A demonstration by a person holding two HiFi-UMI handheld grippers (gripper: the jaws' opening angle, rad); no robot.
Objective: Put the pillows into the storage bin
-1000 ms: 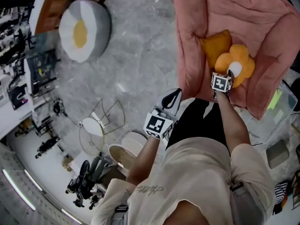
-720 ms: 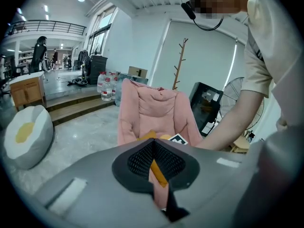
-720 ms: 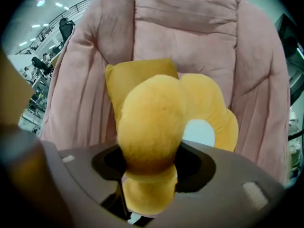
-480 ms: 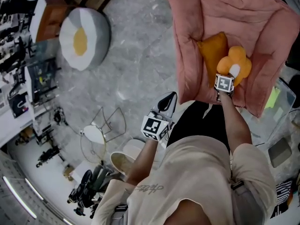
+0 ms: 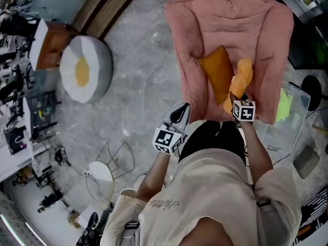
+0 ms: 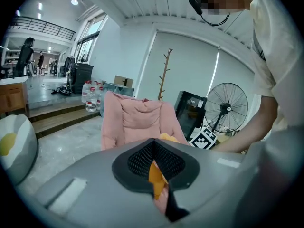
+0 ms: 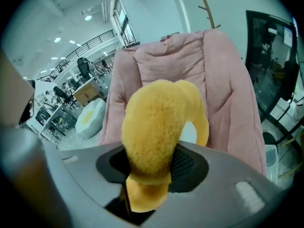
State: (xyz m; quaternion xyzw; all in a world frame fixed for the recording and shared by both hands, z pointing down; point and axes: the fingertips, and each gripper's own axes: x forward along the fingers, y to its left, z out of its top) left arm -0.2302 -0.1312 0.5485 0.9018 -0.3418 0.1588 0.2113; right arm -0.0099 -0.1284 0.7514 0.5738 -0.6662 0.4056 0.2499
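Right gripper view: right gripper (image 7: 151,167) jaws, just closing, pinched flower pillow (image 7: 159,122) by one lobe, bulk beyond jaws over pink chair (image 7: 228,80); shallow plush grip looked liable to slip in carry; left gripper (image 6: 154,163) jaws pressed together, empty.

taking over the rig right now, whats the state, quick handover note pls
Left gripper: jaws shut, empty, near the front edge of the pink padded lounge chair.
Right gripper: jaws have just been closing, now clamped on the yellow flower-shaped plush pillow.
Orange square cushion: lying on the chair seat.
Done: flower pillow gripped.
Left: both pillows into the storage bin, which I cannot pick out in these views.
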